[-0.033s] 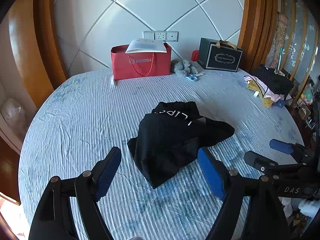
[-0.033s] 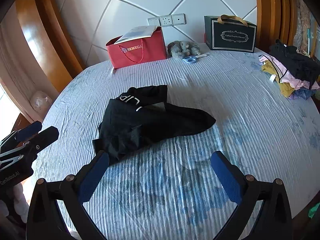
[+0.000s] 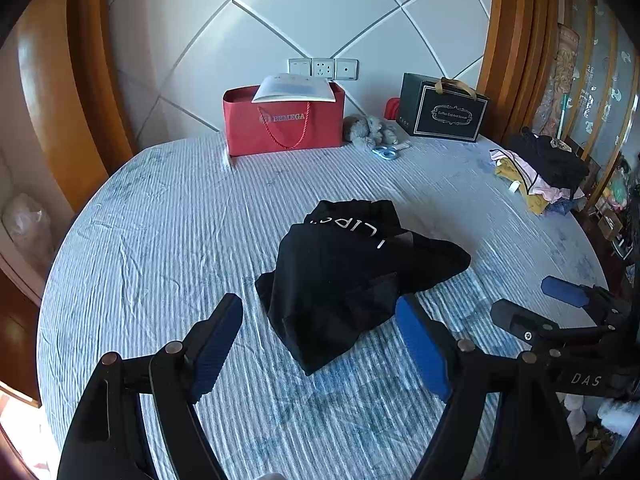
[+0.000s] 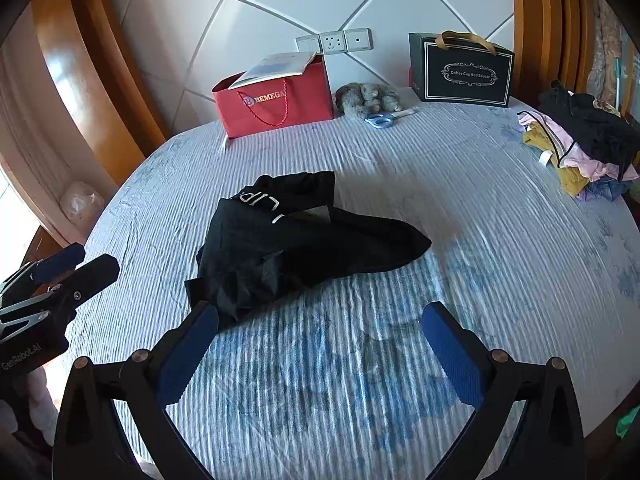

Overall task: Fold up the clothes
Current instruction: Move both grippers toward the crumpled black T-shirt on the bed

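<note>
A: Black garment (image 3: pixel 352 280) bunched mid-bench (image 3: pixel 160 216), white lettering up. Left gripper (image 3: pixel 320 344) and right gripper (image 4: pixel 320 344) hovering near, jaws released, empty.

B: Folded heap or unsorted? Hard to call. Best pinching single layers at edges, never the bulk.

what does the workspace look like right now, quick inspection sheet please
surface: round table under a wrinkled blue-striped cloth
job's things: black garment crumpled mid-table, white lettering showing; pile of clothes at the far right edge
clutter: red bag with a paper on top, black box, grey plush toy, scissors, all at the back
grippers: left gripper open, nothing held; right gripper open, nothing held
cables: nothing seen
surroundings: white panelled wall with sockets, wooden trim either side
</note>
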The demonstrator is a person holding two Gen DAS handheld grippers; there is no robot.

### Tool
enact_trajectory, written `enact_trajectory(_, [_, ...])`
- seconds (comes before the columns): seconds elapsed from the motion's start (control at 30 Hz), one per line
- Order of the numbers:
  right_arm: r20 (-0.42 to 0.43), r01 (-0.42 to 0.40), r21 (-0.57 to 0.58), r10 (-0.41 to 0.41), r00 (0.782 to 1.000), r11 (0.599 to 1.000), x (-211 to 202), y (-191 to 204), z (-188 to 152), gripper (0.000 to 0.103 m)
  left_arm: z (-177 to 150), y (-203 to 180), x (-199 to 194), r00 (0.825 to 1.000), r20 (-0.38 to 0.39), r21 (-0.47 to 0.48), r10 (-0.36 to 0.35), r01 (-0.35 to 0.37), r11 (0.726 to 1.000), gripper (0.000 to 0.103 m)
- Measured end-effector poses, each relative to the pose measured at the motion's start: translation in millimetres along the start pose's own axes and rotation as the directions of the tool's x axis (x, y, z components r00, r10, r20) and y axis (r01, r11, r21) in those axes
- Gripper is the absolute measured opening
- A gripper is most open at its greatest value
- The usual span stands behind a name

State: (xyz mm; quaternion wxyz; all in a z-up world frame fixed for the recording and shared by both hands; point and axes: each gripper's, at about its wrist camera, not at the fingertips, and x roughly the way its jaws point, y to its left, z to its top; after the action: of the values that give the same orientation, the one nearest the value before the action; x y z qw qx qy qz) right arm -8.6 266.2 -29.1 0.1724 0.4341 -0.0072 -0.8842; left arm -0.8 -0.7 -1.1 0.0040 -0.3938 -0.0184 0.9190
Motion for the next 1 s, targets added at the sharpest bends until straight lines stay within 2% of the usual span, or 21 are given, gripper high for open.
enact_trajectory(0.2, [-0.023, -0.026, 0.026, 0.026, 0.999, 0.999, 4, -7, 4, 0.103, -1, 4, 7, 0.998, -0.061, -0.049, 0.004, -0.007, 0.999, 0.078])
enact_trajectory(0.4, [-0.019, -0.017, -0.009, 0.017, 1.0, 1.0, 7, -1, 7, 0.103, -2, 6, 16, 0.993, -0.115, -0.076, 0.01, -0.018, 0.997, 0.078])
enact_trajectory(1.0, [-0.055, -0.028, -0.023, 0.026, 0.998, 0.999, 21, 0, 9, 0.103, -9, 11, 24, 0.99, -0.139, -0.094, 0.019, -0.033, 0.995, 0.078])
